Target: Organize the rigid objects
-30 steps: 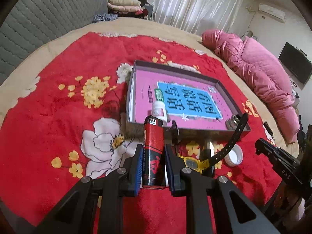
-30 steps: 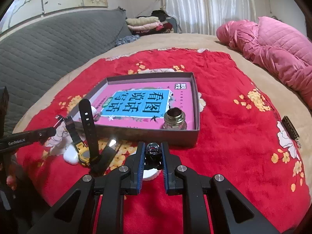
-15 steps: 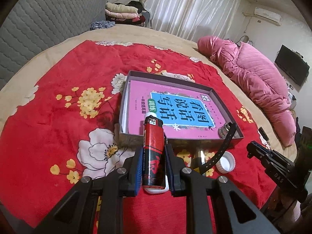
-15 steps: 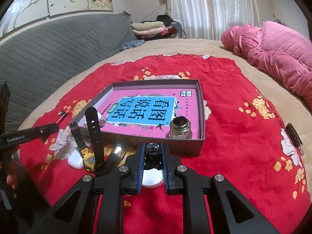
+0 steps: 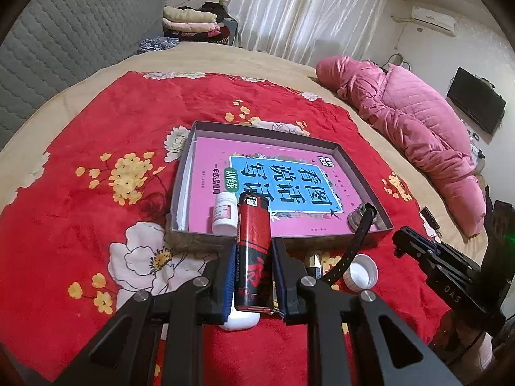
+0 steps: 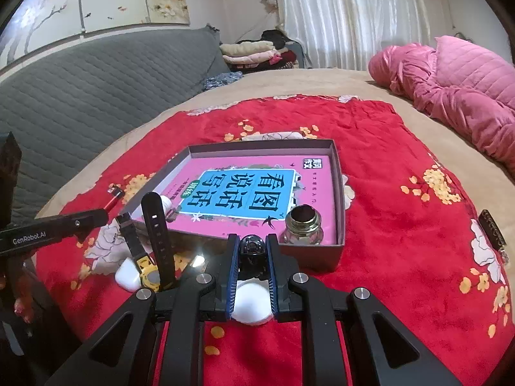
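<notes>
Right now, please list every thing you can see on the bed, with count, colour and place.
Box: 1, grey, mid-blanket, pink book inside.
Pill bottle: 1, white, box near corner.
Glass jar: 1, clear, box other near corner.
Watch: 1, black and yellow, before box.
White cap: 1, beside watch.
Lighter: 1, red-black, in left gripper.
Small dark object: 1, in right gripper.
</notes>
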Demonstrator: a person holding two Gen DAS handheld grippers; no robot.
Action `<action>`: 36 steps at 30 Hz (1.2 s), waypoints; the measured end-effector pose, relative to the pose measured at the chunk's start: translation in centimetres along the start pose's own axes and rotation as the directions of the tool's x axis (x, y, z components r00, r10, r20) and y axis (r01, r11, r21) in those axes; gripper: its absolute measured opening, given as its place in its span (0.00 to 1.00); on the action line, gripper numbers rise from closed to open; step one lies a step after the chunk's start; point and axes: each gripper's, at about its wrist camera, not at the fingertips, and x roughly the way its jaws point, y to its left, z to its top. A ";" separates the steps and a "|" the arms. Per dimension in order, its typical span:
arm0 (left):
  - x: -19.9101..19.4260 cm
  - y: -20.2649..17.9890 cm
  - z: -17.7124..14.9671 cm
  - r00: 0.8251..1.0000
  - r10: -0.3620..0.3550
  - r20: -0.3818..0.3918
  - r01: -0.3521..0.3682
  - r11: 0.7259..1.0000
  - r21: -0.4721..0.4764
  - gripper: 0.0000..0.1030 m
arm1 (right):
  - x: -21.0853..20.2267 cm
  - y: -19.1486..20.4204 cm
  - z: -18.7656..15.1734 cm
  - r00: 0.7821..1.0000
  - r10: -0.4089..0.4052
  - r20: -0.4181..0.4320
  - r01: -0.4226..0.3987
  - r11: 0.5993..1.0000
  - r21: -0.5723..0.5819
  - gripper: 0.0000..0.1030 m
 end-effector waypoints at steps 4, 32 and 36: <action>0.3 -0.4 0.1 1.000 0.004 -0.004 -0.004 1.000 0.006 0.21 | 0.1 -0.1 0.2 1.000 0.014 0.007 -0.014 1.000 0.006 0.16; 4.0 -2.3 2.3 0.999 0.003 -0.040 -0.002 1.000 0.025 0.21 | 1.0 -0.7 1.6 0.997 0.063 0.035 -0.063 0.998 0.016 0.16; 5.2 -2.6 2.8 0.999 -0.004 -0.052 0.005 1.000 0.025 0.21 | 1.2 -0.7 1.6 0.997 0.063 0.040 -0.063 0.998 0.010 0.16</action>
